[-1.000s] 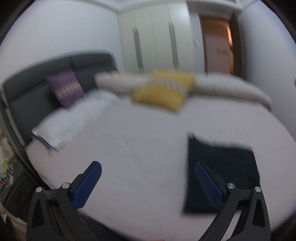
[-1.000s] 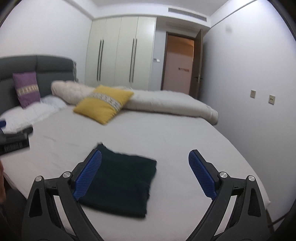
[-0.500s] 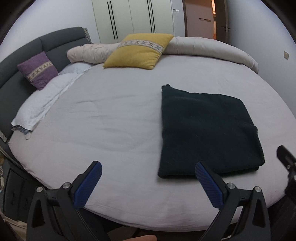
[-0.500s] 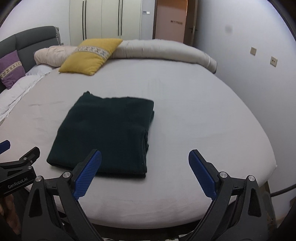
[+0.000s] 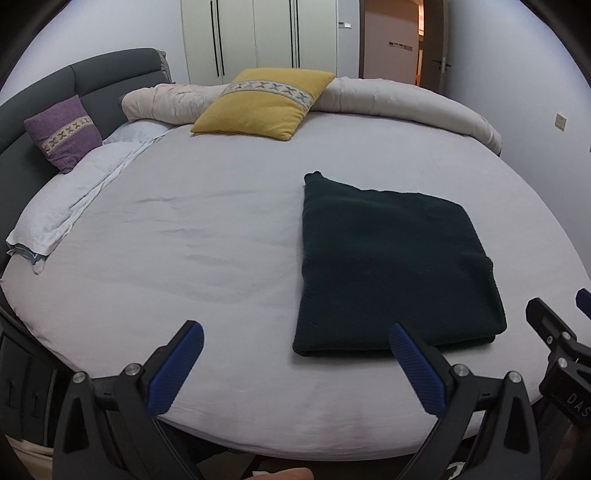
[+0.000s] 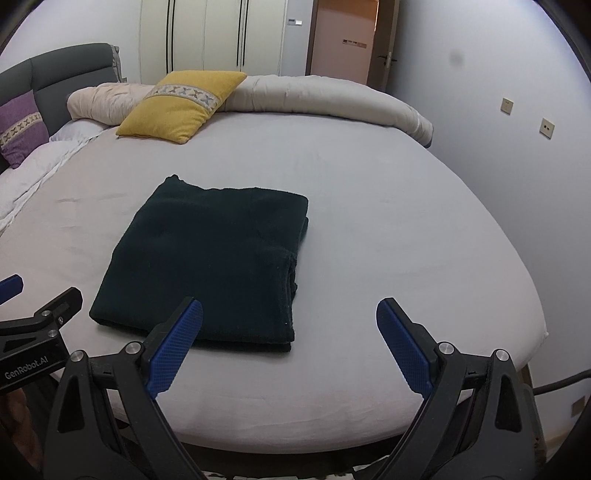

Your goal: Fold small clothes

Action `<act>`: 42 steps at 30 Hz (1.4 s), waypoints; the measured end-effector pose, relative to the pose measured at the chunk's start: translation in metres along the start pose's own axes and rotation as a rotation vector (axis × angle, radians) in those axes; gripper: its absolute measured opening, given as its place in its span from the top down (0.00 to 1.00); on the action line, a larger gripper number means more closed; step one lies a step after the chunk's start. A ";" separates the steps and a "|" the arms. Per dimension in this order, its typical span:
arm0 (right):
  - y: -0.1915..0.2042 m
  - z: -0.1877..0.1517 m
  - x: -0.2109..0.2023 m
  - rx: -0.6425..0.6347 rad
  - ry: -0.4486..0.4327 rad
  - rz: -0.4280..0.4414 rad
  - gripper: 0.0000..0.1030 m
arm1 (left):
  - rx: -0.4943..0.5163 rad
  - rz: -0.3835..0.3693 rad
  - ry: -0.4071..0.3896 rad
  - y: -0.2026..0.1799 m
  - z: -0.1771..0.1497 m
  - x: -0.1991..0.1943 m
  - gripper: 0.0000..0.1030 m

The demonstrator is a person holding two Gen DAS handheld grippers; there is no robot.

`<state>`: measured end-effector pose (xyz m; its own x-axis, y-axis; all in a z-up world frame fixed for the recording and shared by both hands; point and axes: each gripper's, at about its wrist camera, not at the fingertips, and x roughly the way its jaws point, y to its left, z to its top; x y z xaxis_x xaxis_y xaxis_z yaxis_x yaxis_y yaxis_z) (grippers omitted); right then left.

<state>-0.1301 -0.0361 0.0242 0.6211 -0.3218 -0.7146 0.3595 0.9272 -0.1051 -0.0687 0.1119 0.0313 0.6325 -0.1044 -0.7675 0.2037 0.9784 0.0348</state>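
Folded into a thick dark green rectangle, the garment (image 5: 391,266) lies flat on the grey sheet of the bed (image 5: 207,258), close to the near edge and toward the right half of the mattress. Layered edges stacked along its right side, seen clearly from the right wrist (image 6: 207,258). Nothing on top of it, nothing touching it.

Left gripper (image 5: 295,369) spread wide and empty above the near edge of the bed, its right blue pad overlapping the garment's near left corner in the picture; contact there cannot be told. Right gripper (image 6: 290,345) likewise spread wide and empty, its left pad in front of the garment's near edge, its right pad over bare sheet.

Farther back: a yellow cushion (image 5: 262,103) with a patterned band, leaning on a long rolled cream duvet (image 5: 406,99) that curves along the far side. At the left, a purple cushion (image 5: 62,133) against the dark grey headboard (image 5: 110,74), with a white pillow (image 5: 74,195) lying below it. All well apart from the garment.

Pale walls, white wardrobe doors (image 5: 258,33) with dark handles, an open door (image 5: 432,40) with warm light behind.

Only from the right wrist: two wall sockets (image 6: 526,118) and a dark smudge on the right wall, plus a cable near the floor at the lower right. Only from the left wrist: the pillow's full length and dark drawers below the bed's left edge.
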 end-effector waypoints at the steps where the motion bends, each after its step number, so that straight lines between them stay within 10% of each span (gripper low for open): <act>1: 0.001 0.000 0.001 -0.001 0.003 0.001 0.07 | 0.000 0.000 0.001 0.000 0.000 0.000 0.00; 42: 0.006 0.001 0.010 -0.012 0.029 0.002 0.07 | -0.012 0.006 0.015 0.002 -0.003 0.004 0.00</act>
<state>-0.1215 -0.0338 0.0172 0.6012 -0.3148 -0.7345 0.3497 0.9301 -0.1124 -0.0680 0.1135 0.0265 0.6222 -0.0962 -0.7769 0.1910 0.9811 0.0315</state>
